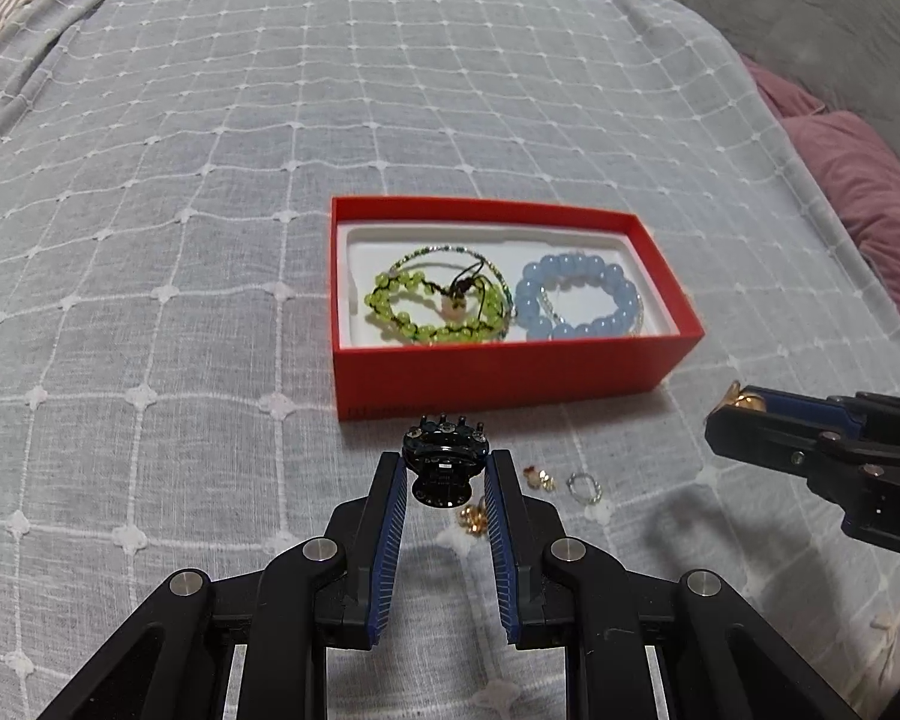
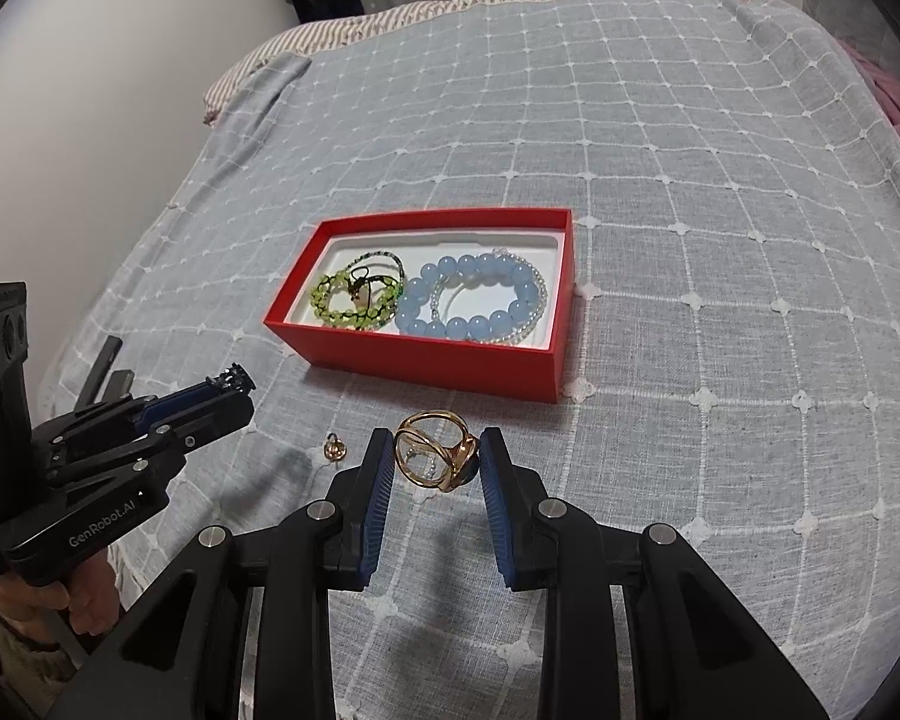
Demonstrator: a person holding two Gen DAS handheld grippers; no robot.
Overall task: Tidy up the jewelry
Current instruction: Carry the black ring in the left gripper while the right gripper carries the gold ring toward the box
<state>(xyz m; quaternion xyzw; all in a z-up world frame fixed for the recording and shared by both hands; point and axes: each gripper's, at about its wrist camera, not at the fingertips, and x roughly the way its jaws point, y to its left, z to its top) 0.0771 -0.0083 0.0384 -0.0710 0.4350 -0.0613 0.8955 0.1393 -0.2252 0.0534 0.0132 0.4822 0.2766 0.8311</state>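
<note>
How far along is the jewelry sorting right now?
Done: green bead bracelet and blue bead bracelet lie in the red box. In hand: left gripper holds a black clip, right gripper a gold ring. Left: small gold pieces and silver ring on the bedspread.

Glossy gold metal ring (image 2: 437, 456), shiny black, perhaps plastic, clip (image 1: 444, 462), matt woven cloth bedspread (image 1: 210, 180).

The left claw (image 1: 444, 468) grips a black toothed hair clip (image 1: 444, 462) before the red rectangular cardboard box (image 1: 510, 366) on the bed (image 1: 180, 240).
</note>
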